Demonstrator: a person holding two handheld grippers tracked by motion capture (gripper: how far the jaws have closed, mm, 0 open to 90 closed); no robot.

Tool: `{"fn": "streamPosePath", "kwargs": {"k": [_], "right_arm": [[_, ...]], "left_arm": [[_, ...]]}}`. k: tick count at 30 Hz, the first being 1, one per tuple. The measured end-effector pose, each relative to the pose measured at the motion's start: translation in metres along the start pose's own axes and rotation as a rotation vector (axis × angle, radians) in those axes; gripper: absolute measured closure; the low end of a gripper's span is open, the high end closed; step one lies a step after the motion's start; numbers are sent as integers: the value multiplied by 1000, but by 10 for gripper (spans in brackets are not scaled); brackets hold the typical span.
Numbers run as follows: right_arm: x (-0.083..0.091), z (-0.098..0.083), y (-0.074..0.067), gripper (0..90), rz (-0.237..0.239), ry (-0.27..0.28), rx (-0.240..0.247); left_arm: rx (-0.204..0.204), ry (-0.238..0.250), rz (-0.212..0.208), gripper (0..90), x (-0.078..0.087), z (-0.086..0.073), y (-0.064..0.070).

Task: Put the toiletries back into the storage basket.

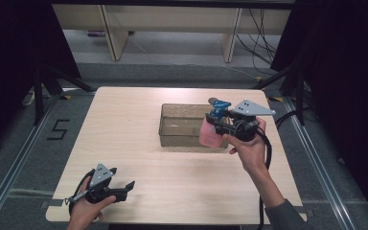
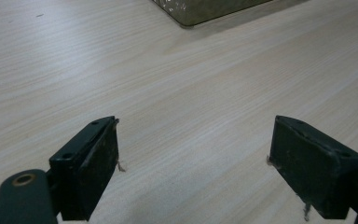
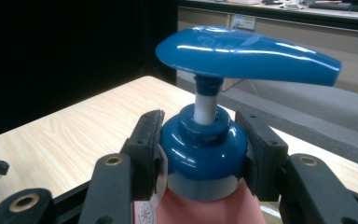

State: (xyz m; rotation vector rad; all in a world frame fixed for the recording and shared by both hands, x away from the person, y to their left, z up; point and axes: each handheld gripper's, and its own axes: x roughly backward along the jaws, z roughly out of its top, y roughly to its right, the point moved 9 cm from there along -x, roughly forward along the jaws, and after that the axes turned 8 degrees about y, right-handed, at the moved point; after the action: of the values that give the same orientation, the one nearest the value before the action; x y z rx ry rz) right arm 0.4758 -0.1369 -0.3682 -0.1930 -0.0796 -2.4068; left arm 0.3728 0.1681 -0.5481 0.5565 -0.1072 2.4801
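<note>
- The pink pump bottle [image 1: 210,134] with its blue pump head [image 3: 242,55] is in the grip of the right tool [image 1: 219,122]. The right gripper view shows both jaws pressed against the blue collar [image 3: 204,149] just under the spout, one on each side.
- In the high view the bottle hangs upright, with its pink body in front of the right-hand near corner of the clear plastic bin [image 1: 184,125]. I cannot tell whether its base is clear of the bin wall or touching it.
- The bin stands right of the desk's middle, toward the far right corner, and looks bare inside apart from the bottle at its edge.
- The left tool [image 1: 124,188] rests near the front left corner of the desk [image 1: 124,124], well apart from the bin. Its jaws stand wide with nothing between them, only bare wood beneath, as the left gripper view shows.
- Judged from this, the step in hand is carrying the bottle, either into or out of the bin; the pictures alone do not settle which way.
- The next move calls for keeping the bottle upright and the squeeze on the collar firm, since the collar is smooth and rounded and the weight hangs below the grip.
- It also calls for carrying the base clear of the bin's rim before lowering it onto a flat spot.
</note>
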Motion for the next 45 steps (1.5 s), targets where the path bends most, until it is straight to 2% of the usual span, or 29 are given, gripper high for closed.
{"fn": "streamPosePath", "kwargs": {"k": [3, 8, 10, 12, 13, 14, 15, 23, 25, 26, 28, 31, 32, 33, 35, 36, 37, 39, 41, 45], "right_arm": [[2, 3, 11, 537, -25, -4, 8], [2, 5, 21, 537, -43, -5, 9], [1, 4, 29, 537, -67, -14, 3], [1, 3, 31, 537, -75, -16, -6], [-2, 1, 37, 537, -83, -17, 10], [-2, 1, 37, 537, -83, -17, 10], [-3, -2, 38, 537, -84, -32, -10], [-14, -7, 49, 537, -104, -34, -23], [-17, -8, 53, 537, -113, -32, -14], [-19, -10, 52, 537, -113, -39, -35], [-24, -11, 56, 537, -116, -35, -15], [-30, -15, 58, 536, -123, -48, -49], [-32, -15, 62, 537, -130, -42, -16], [-33, -16, 61, 537, -131, -53, -33], [-36, -16, 64, 536, -127, -45, -18], [-38, -18, 64, 537, -133, -56, -43], [-40, -17, 66, 537, -124, -43, -25], [-40, -18, 68, 537, -137, -55, -25], [-43, -21, 69, 537, -142, -65, -47], [-47, -25, 75, 537, -158, -58, -34]], "left_arm": [[5, 7, -2, 152, 0, 0, 0], [3, 5, -3, 152, 0, 0, 1], [1, 5, -2, 152, 0, 0, 0], [-1, 0, -1, 152, 0, 0, 0], [1, 3, -4, 152, 0, 0, 1], [1, 3, -4, 152, 0, 0, 1], [-3, 4, -4, 152, 0, 0, 0], [0, 1, -2, 152, 0, 0, 0], [1, 0, -2, 152, 0, -1, 0], [0, 5, -5, 152, 0, 0, 0], [2, 12, -8, 152, -1, 1, 1], [3, 11, -6, 152, -1, 1, 0], [-1, 5, -6, 152, 0, 0, 0], [3, 5, -6, 152, 0, 0, 1], [4, 5, -6, 152, 0, 0, 1], [4, 4, -6, 152, 0, 0, 1], [0, 5, -6, 152, 0, 0, 0], [1, 4, -7, 152, 0, 0, 1], [5, 3, -7, 152, 0, 0, 1], [5, 8, -8, 152, 0, 0, 1]]}}
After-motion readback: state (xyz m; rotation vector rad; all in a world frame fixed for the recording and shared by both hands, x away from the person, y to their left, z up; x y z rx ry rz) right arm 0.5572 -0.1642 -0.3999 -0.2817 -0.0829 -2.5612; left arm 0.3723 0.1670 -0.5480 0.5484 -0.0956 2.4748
